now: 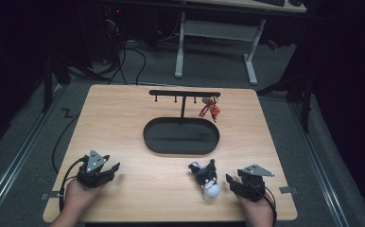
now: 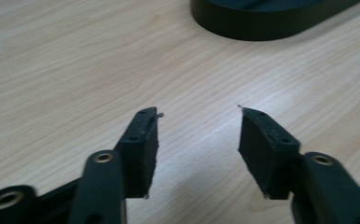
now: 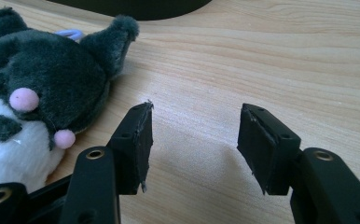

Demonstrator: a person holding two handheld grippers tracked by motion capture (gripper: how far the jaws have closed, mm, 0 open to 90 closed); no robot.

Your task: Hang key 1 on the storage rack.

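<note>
A black and white plush toy (image 1: 206, 178) with pink dots lies on the wooden table (image 1: 124, 118) near the front edge. The plush toy (image 3: 33, 107) lies just left of my right gripper (image 3: 194, 128), whose jaws stand apart with bare wood between them. That right gripper (image 1: 239, 182) rests at the front right, held by a hand. My left gripper (image 1: 106, 169) sits at the front left, and in the left gripper view this left gripper (image 2: 197, 133) is open over bare wood. A black oval tray (image 1: 181, 136) carries a T-shaped rack (image 1: 184, 93) with a red keychain (image 1: 209, 108) hanging from it.
The tray's rim (image 2: 262, 23) shows at the top of the left gripper view. Beyond the table stand a white desk frame (image 1: 216, 38) and cables on a dark floor. Bare wood stretches between the two grippers and left of the tray.
</note>
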